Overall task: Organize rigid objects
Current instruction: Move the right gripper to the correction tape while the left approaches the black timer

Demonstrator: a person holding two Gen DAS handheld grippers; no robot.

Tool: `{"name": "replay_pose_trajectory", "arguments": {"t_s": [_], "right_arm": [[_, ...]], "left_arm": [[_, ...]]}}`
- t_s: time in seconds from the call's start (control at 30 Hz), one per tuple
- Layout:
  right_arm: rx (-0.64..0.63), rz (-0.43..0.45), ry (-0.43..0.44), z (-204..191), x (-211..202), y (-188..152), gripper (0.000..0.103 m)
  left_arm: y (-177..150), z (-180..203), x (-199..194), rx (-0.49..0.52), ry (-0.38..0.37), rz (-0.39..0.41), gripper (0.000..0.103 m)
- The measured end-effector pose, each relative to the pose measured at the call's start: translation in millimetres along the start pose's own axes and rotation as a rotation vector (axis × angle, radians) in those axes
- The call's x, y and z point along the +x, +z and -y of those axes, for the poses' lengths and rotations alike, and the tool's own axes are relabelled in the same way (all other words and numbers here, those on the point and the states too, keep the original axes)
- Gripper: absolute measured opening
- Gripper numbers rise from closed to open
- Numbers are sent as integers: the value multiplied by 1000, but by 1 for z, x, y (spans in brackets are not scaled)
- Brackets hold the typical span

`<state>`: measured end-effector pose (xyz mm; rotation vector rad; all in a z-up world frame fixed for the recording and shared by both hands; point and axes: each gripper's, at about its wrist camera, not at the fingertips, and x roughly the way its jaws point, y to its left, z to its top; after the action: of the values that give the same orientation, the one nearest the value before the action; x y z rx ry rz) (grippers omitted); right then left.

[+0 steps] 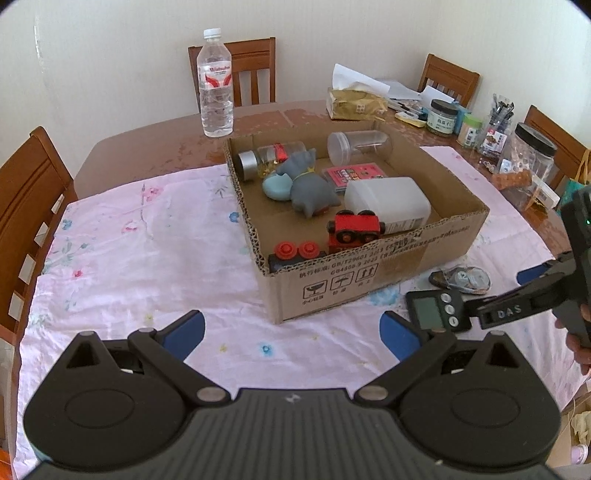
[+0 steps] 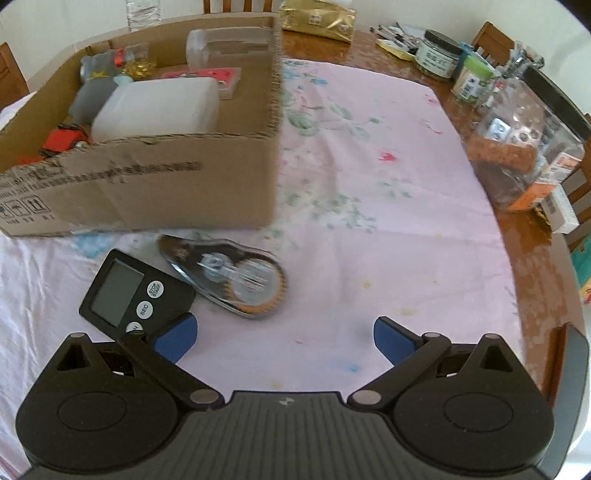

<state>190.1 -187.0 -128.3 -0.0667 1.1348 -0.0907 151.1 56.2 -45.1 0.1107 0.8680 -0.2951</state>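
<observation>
A cardboard box (image 1: 369, 284) (image 2: 155, 188) stands on the pink floral cloth and holds a red toy train (image 1: 352, 229), a white plastic bottle (image 1: 388, 203), a grey toy (image 1: 310, 184), a pink card box (image 1: 351, 173) and jars. A black digital timer (image 1: 436, 312) (image 2: 133, 293) and a clear tape dispenser (image 1: 461, 280) (image 2: 229, 278) lie on the cloth in front of the box. My left gripper (image 1: 291, 336) is open and empty, hovering before the box. My right gripper (image 2: 284, 339) is open and empty, just behind the timer and dispenser; it also shows in the left wrist view (image 1: 498, 312).
A water bottle (image 1: 215, 85) stands behind the box. A tissue pack (image 1: 354, 99) (image 2: 317, 18), jars (image 1: 441, 118) (image 2: 437, 55) and a large clear canister (image 1: 524, 166) (image 2: 528, 147) crowd the back right of the table. Wooden chairs (image 1: 29, 206) ring the table.
</observation>
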Motion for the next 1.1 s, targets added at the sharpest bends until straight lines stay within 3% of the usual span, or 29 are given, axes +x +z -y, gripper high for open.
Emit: {"name": "replay_pose_trajectory", "arguments": {"t_s": [0.17, 0.77, 1.1], "right_arm": [[31, 2, 50, -15, 2, 5, 103], [229, 142, -44, -25, 10, 12, 103], [226, 146, -62, 3, 5, -5, 103]], "left_arm": [[-4, -10, -3, -4, 7, -2, 101], [-18, -13, 1, 44, -64, -35, 101], [-21, -4, 6, 67, -77, -48, 101]]}}
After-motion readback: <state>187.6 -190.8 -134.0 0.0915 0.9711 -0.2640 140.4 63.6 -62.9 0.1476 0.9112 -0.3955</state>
